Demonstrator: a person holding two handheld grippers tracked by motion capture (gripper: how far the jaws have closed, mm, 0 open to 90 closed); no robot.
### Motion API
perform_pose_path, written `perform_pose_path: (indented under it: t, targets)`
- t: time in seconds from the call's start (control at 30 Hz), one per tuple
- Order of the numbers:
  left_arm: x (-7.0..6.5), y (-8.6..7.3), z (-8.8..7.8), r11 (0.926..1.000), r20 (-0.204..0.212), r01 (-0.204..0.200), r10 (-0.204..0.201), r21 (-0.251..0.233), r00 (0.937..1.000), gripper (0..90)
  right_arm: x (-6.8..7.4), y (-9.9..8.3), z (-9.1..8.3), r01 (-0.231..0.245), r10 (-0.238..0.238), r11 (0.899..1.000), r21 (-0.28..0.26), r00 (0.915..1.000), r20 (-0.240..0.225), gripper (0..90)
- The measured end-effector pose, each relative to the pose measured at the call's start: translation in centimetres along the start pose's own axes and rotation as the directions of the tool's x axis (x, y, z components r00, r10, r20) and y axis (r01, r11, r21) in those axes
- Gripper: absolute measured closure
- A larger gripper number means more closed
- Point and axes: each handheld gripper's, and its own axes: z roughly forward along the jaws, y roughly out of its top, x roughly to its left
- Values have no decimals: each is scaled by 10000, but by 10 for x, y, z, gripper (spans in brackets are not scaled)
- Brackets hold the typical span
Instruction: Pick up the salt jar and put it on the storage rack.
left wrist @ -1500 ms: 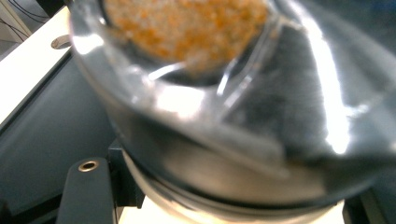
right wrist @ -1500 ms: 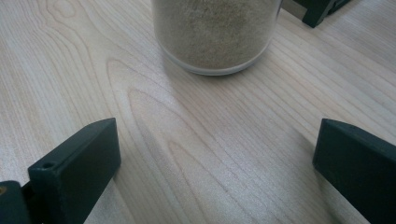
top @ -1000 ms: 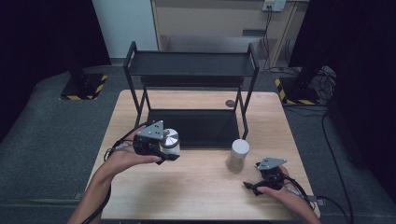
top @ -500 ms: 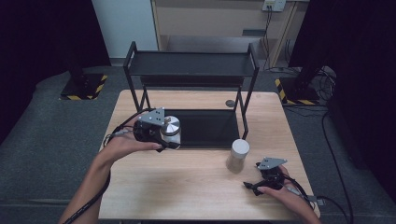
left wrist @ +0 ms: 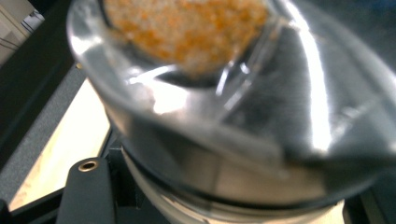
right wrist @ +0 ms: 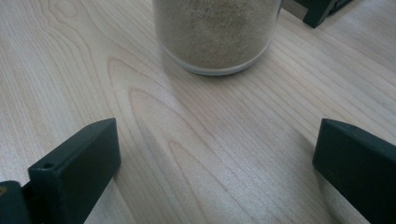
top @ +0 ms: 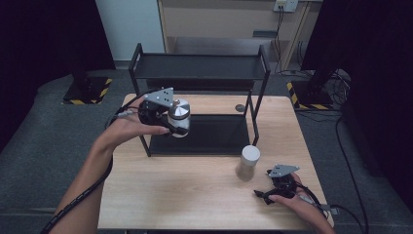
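we see two jars: our left gripper (top: pixel 176 123) pinches one spice jar (top: pixel 178 117), our right gripper (top: pixel 265 194) spreads wide near the other jar (top: pixel 248 162).

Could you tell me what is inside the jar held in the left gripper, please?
The jar holds orange and pale grains, seen through the glass. Its metal lid covers the top, hiding how full it is.

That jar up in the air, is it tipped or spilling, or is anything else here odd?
Nothing has spilled. The left tool holds the lidded jar above the table, by the rack; the left gripper view shows it tilted, its orange grains inside. The second jar stands upright before the open right tool.
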Motion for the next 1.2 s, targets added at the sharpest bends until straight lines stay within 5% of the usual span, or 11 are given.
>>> perform_pose_path:
  t: [0.53,1.2]
  targets:
    - [30,37,-20,9998,-273,120,-125,-167,9995,298,-2,-1,0,-64,64,10000,-28,10000,-71,16]
    - [43,62,-43,9995,-1041,241,-261,-205,9942,298,-4,0,0,-69,69,10000,-38,9999,-106,16]
